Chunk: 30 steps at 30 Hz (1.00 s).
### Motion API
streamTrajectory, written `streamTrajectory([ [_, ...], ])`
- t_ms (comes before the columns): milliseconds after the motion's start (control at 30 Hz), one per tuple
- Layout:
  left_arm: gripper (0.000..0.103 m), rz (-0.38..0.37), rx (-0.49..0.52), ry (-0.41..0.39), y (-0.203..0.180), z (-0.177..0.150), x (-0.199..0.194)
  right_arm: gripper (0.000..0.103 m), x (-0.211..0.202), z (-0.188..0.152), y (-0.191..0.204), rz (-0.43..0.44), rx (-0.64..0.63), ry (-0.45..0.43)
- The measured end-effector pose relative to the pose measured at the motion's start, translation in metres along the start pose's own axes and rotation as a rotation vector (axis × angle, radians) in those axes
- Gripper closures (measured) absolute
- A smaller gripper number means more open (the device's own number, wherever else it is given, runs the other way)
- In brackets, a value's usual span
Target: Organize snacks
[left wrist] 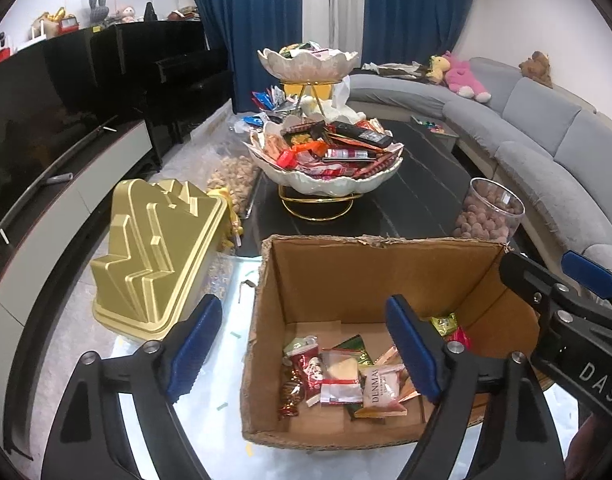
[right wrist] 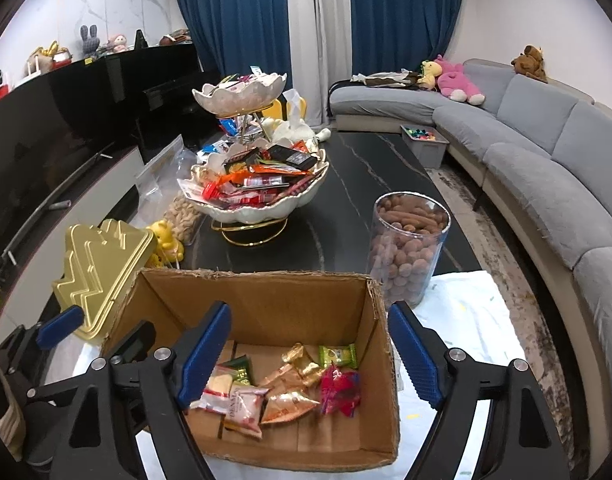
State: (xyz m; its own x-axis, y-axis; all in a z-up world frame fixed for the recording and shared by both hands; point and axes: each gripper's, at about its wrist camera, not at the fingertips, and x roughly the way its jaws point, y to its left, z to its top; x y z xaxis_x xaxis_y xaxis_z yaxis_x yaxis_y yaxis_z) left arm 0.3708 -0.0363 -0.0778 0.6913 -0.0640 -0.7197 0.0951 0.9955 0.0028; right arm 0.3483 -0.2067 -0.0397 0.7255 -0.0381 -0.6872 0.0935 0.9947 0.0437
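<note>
Left wrist view: left claw point(left wrist: 306, 354) spread wide, nothing in it, hovering at the cardboard box point(left wrist: 378, 268) with snack packets point(left wrist: 346, 376) on its floor. Right wrist view: right claw point(right wrist: 312, 356) also apart and empty over the same box, the two-tier snack bowl point(right wrist: 258, 204) farther back on the worktop point(right wrist: 366, 168).

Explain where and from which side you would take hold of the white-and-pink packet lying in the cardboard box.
Grip the white-and-pink packet across its two long edges, coming straight down from above. It lies flat on top of the other snacks, and the cardboard box walls block any sideways approach. The crimped ends look thin and floppy, so the padded middle is probably the firmer hold.
</note>
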Motion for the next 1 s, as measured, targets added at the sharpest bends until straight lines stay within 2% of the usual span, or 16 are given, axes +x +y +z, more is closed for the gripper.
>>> streamTrajectory([
  [600,0.006,0.048,0.029,-0.054,0.003,0.003,-0.038,0.019,-0.037,0.001,-0.005,-0.008,-0.002,-0.039],
  [1000,0.004,0.048,0.042,-0.075,0.004,-0.011,-0.082,0.018,-0.082,-0.014,-0.011,-0.017,-0.006,-0.066],
])
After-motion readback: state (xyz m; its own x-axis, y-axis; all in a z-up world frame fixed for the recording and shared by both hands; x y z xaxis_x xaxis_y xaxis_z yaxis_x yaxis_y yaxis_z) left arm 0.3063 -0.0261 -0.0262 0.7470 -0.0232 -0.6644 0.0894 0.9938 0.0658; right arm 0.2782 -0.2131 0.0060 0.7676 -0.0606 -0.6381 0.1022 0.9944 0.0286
